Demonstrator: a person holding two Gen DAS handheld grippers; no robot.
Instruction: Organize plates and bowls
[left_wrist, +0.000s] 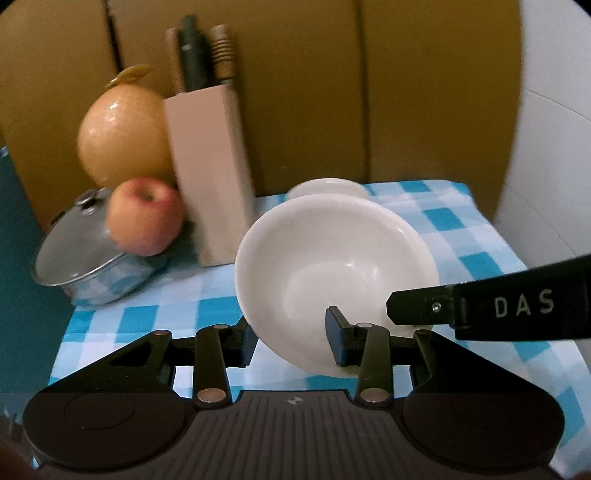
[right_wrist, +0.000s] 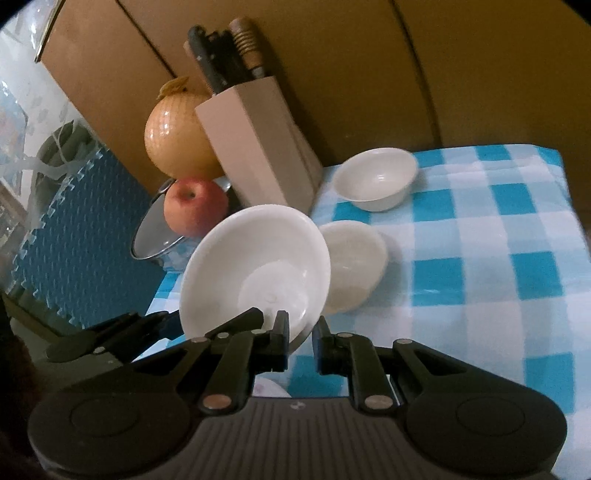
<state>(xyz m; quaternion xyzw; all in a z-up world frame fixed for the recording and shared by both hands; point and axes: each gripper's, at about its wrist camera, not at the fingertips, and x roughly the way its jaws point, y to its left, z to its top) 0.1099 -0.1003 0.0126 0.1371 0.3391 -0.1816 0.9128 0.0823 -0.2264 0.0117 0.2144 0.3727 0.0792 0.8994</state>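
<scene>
A white plate (left_wrist: 336, 266) is held tilted above the checked cloth. My left gripper (left_wrist: 291, 341) is open, with the plate's near rim between its fingers. My right gripper (right_wrist: 300, 345) is shut on the plate (right_wrist: 255, 269) at its lower rim; its finger (left_wrist: 417, 308) also shows in the left wrist view. A second white dish (right_wrist: 354, 269) lies on the cloth just right of the held plate. A white bowl (right_wrist: 375, 177) stands farther back; in the left wrist view its rim (left_wrist: 327, 186) peeks over the plate.
A beige knife block (right_wrist: 258, 140) stands at the back left of the blue checked cloth (right_wrist: 480, 258). Beside it are a pomelo (right_wrist: 177, 144), an apple (right_wrist: 195, 206) and a lidded steel pot (left_wrist: 85, 251). Brown cardboard (left_wrist: 314, 92) walls the back.
</scene>
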